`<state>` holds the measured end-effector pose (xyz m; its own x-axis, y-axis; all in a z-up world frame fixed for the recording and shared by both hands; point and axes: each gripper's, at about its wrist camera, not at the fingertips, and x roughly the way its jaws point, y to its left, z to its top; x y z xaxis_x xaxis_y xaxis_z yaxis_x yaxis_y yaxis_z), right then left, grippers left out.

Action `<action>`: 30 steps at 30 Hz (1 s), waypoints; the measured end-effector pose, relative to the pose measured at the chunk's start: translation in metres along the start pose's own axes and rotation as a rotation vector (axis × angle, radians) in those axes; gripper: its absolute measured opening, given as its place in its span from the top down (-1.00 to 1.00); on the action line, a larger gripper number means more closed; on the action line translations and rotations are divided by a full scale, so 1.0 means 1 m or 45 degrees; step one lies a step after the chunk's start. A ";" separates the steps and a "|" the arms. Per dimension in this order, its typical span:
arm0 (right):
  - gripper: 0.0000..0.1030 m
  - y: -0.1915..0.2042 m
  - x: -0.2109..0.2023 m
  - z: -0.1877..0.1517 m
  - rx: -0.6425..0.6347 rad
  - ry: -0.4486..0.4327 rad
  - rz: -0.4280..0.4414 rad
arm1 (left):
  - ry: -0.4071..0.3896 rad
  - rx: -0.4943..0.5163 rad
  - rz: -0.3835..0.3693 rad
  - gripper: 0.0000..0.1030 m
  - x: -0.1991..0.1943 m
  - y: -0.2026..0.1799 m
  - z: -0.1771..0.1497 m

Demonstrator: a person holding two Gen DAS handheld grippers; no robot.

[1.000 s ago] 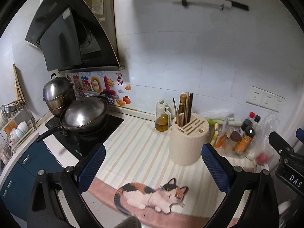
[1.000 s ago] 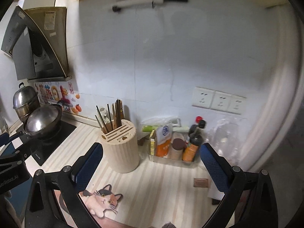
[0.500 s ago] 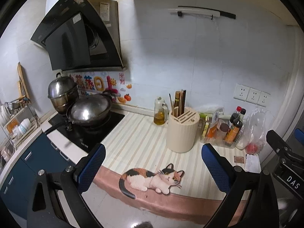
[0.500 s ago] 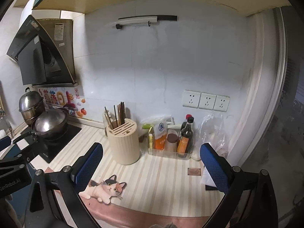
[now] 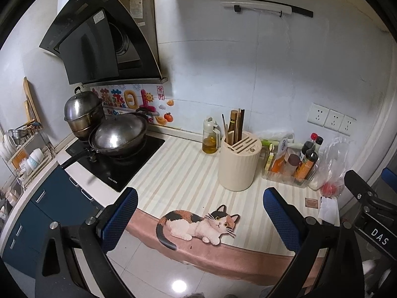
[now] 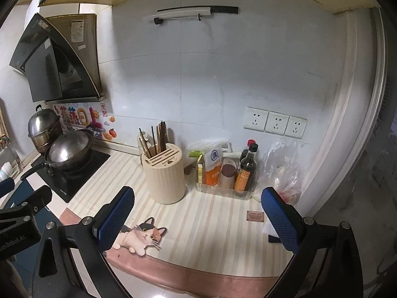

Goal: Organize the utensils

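Both grippers hang empty with fingers apart, short of the desk (image 5: pixel 178 173). Chopsticks (image 6: pixel 158 139) stand upright in the cream holder (image 6: pixel 165 176), ahead and slightly left of the right gripper (image 6: pixel 196 221), slightly right of the left gripper (image 5: pixel 198 218); neither is clearly nearer.

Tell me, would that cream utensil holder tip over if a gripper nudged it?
Probably not easily: the utensil holder looks squat, with a wide flat base. A push near its top might rock it, rattling the chopsticks standing loosely inside. It might slide on the striped counter.
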<state>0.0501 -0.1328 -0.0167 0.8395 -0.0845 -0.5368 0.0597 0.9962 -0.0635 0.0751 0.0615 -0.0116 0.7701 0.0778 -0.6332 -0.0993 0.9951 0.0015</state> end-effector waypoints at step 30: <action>-1.00 -0.003 0.024 0.001 -0.025 0.049 0.042 | 0.031 -0.003 0.039 -1.00 0.015 -0.007 0.004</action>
<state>0.0705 -0.1383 -0.0282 0.8192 -0.0530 -0.5711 0.0217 0.9979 -0.0614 0.0898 0.0562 -0.0183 0.7509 0.1066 -0.6517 -0.1238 0.9921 0.0196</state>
